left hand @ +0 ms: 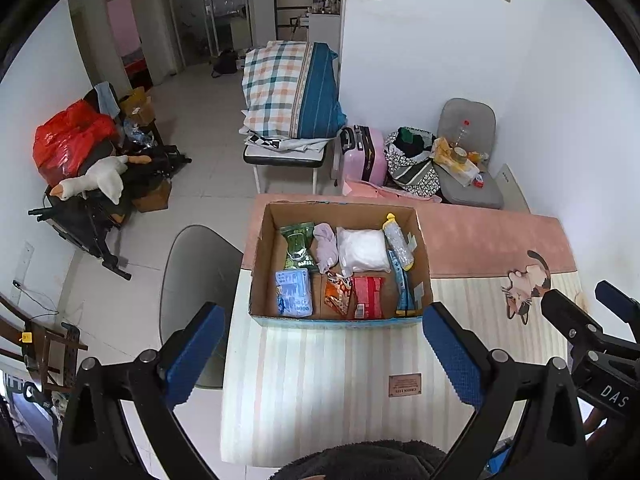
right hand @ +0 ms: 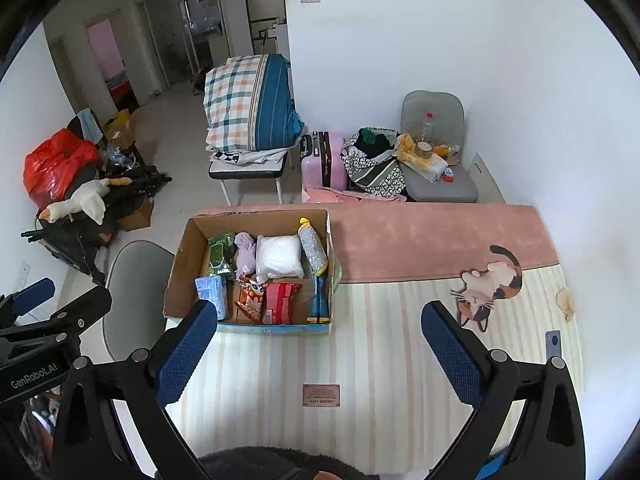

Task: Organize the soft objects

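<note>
An open cardboard box [left hand: 424, 264] stands on the mat-covered table [left hand: 320, 380]. It holds several soft things: a white pouch [left hand: 363, 255], a lilac cloth [left hand: 326, 246], a green packet [left hand: 297, 245], a blue tissue pack [left hand: 293, 292], a red packet [left hand: 368, 296], an orange snack bag [left hand: 337, 292]. The box also shows in the right wrist view [right hand: 180, 264]. My left gripper [left hand: 320, 326] is open and empty, held above the table just before the box. My right gripper [right hand: 320, 326] is open and empty, to the right of the box's front.
A grey chair [left hand: 192, 280] stands left of the table. A cat picture [right hand: 488, 284] is printed on the mat. Behind the table are a pink suitcase [left hand: 366, 152], a loaded grey chair [left hand: 468, 152] and a bench with folded bedding [left hand: 292, 92]. Clutter with a plush goose [left hand: 96, 180] sits far left.
</note>
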Motion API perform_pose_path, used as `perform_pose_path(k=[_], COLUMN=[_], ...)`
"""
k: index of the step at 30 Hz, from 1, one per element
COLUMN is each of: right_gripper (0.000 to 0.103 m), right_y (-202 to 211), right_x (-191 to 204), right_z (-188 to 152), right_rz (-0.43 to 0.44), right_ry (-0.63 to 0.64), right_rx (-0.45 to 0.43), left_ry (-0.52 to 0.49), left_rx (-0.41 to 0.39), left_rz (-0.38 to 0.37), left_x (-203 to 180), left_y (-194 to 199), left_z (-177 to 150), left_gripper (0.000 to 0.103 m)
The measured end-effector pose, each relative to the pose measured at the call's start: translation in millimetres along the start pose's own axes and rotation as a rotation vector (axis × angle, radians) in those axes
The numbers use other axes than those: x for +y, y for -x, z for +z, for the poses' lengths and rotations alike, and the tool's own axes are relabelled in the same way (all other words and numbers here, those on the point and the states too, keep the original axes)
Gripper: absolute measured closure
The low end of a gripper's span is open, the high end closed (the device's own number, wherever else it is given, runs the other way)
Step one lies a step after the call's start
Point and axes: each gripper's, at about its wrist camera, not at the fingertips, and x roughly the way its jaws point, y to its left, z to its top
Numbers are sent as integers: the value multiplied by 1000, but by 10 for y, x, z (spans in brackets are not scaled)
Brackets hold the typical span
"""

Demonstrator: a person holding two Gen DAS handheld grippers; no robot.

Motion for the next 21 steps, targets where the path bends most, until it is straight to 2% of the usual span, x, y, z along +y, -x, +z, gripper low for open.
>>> perform_pose_path(k=[21], right_gripper=[0], right_y=[154], right_x=[-103], right_z=[43], right_rz=[-12], right_ry=[-5], right_rx=[-43], left_ry=[-10], left_rx=[-22], left_rz=[30], left_x=[-67], left_y=[64], left_z=[-18], left_gripper=[1])
